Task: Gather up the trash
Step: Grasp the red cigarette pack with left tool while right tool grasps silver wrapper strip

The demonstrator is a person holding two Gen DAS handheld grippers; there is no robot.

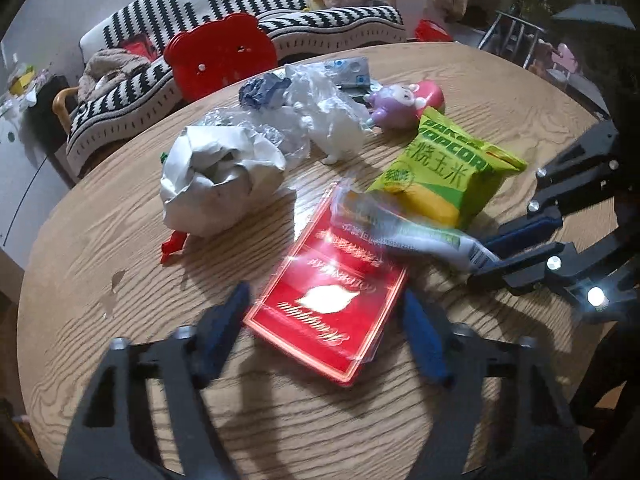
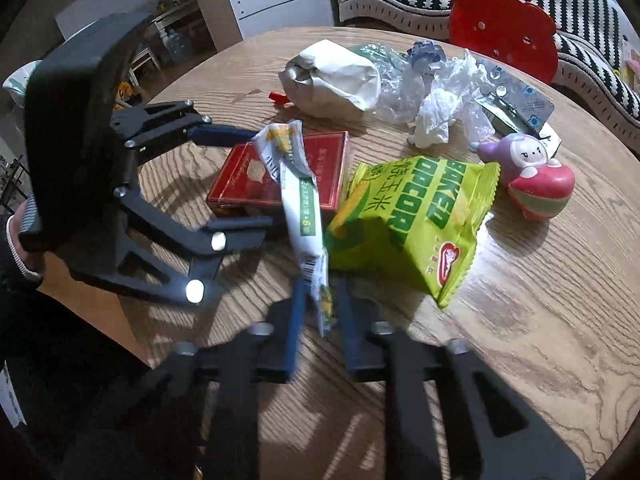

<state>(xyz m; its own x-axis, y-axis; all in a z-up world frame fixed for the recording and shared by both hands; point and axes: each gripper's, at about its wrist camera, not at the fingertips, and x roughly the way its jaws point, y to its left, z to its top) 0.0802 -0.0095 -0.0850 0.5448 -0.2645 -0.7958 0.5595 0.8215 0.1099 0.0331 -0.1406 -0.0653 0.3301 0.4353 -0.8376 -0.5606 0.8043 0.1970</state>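
My left gripper [image 1: 324, 292] stands open astride a flat red box [image 1: 332, 308] wrapped in cellophane. Its blue pads sit close to the box's two long sides, and no firm press shows. The right wrist view has the same gripper [image 2: 264, 178] reaching in from the left over the red box [image 2: 240, 178]. My right gripper [image 2: 322, 312] is shut on the near end of a long white and green wrapper [image 2: 300, 200], which lies across the box. In the left wrist view that wrapper [image 1: 400, 228] runs to the right gripper [image 1: 480, 258].
On the round wooden table [image 1: 120, 240] lie a green popcorn bag [image 1: 444, 176], crumpled white paper [image 1: 216, 180], clear plastic [image 1: 320, 112], a red scrap [image 1: 172, 246], a blister pack [image 1: 348, 70] and a purple and pink toy [image 1: 404, 100]. A red chair back [image 1: 220, 56] stands behind.
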